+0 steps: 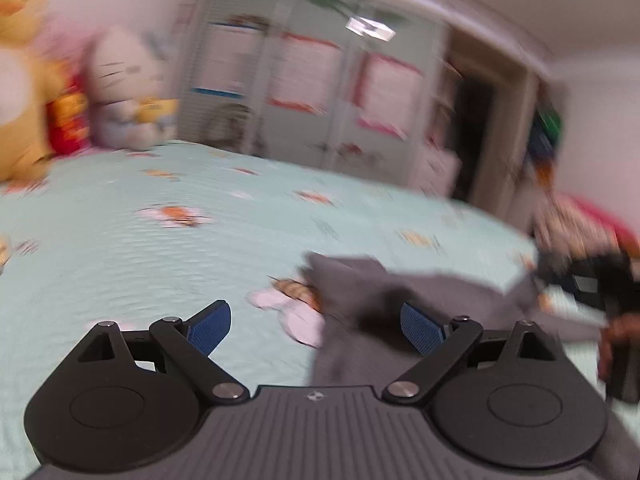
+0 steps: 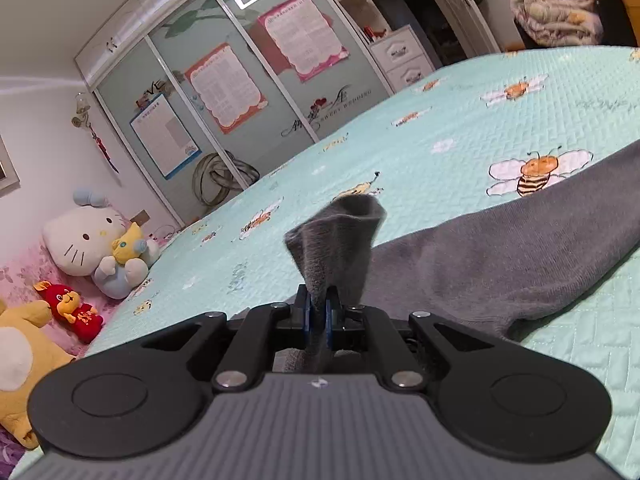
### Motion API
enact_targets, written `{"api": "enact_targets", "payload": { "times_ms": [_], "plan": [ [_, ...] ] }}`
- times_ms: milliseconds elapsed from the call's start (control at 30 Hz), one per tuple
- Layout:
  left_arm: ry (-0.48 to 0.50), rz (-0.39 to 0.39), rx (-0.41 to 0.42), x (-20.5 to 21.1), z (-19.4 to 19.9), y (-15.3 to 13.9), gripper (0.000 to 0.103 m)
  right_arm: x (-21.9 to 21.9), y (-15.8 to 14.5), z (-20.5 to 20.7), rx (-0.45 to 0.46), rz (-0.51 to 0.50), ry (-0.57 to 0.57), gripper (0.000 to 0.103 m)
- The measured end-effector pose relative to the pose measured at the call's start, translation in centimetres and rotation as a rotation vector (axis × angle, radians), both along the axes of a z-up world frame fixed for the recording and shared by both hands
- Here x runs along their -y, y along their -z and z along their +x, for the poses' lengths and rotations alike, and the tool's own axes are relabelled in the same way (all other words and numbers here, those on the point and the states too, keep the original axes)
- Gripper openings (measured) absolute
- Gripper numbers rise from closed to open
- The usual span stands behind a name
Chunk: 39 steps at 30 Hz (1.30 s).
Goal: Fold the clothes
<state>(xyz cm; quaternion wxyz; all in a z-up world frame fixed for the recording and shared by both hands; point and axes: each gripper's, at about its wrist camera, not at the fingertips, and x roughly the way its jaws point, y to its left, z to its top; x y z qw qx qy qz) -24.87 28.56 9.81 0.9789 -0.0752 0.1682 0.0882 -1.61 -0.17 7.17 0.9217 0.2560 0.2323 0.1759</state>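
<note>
**Right gripper pinching the grey garment on the bed**

From here I see the bed (image 2: 460,152) filling most of both views, under a mint quilted cover printed with bees. Beyond its far edge stands a wardrobe (image 2: 224,92) with sliding glass doors, posters taped on them and a decal reading "SWEET WEDDING". Plush toys crowd the head end of the bed: a yellow one (image 2: 16,364), a white cat (image 2: 86,246) and a small red one (image 2: 72,312).

The grey garment (image 2: 520,264) lies near my edge of the bed, its long axis running from my right gripper (image 2: 319,316) away to the right edge. That gripper's pads are clamped on a raised fold of it. My left gripper (image 1: 316,326) has its blue fingers (image 1: 210,330) spread wide, nothing between them, cloth just beside the right finger. The left view is blurred.
</note>
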Motion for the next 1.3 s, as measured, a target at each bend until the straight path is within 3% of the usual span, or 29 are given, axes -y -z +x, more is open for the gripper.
{"api": "enact_targets", "payload": {
  "times_ms": [100, 367, 467, 600, 767, 900, 1000, 1033, 1067, 1167, 1300],
  "plan": [
    [0.038, 0.164, -0.078, 2.4, 2.9, 0.2, 0.095, 0.4, -0.8, 1.4, 0.007, 0.043, -0.034, 0.005],
    [0.064, 0.493, -0.209, 5.6, 10.9, 3.8, 0.094, 0.0, -5.1, 4.7, 0.04, 0.178, -0.118, 0.006],
    [0.083, 0.601, -0.236, 6.6, 12.8, 5.9, 0.094, -1.1, -6.9, 5.2, 0.062, 0.208, -0.158, 0.007],
    [0.039, 0.723, -0.252, 7.1, 14.6, 7.7, 0.094, -2.1, -8.8, 5.0, 0.071, 0.251, -0.192, 0.007],
    [-0.066, 0.703, -0.265, 5.3, 15.7, 8.0, 0.091, -2.1, -10.0, 3.9, 0.108, 0.277, -0.196, 0.007],
    [-0.025, 0.681, -0.272, 4.7, 15.4, 7.9, 0.055, -1.5, -10.0, 3.1, 0.145, 0.192, -0.15, 0.007],
    [0.059, 0.74, -0.3, 5.6, 15.0, 8.4, 0.019, -0.2, -8.3, 3.0, 0.103, 0.132, -0.091, 0.007],
    [0.084, 0.775, -0.316, 6.0, 14.8, 8.7, 0.014, 0.3, -7.5, 2.8, 0.091, 0.094, -0.05, 0.007],
    [0.105, 0.804, -0.324, 6.2, 14.5, 8.9, 0.014, 0.4, -6.7, 2.6, 0.081, 0.057, -0.025, 0.007],
    [0.131, 0.801, -0.33, 6.3, 13.7, 9.0, 0.014, -1.9, -4.5, 1.6, 0.071, -0.049, -0.12, 0.007],
    [0.103, 0.809, -0.333, 6.1, 13.5, 9.0, 0.026, -5.7, -1.5, 1.0, 0.035, -0.155, -0.288, 0.011]
  ]
}}
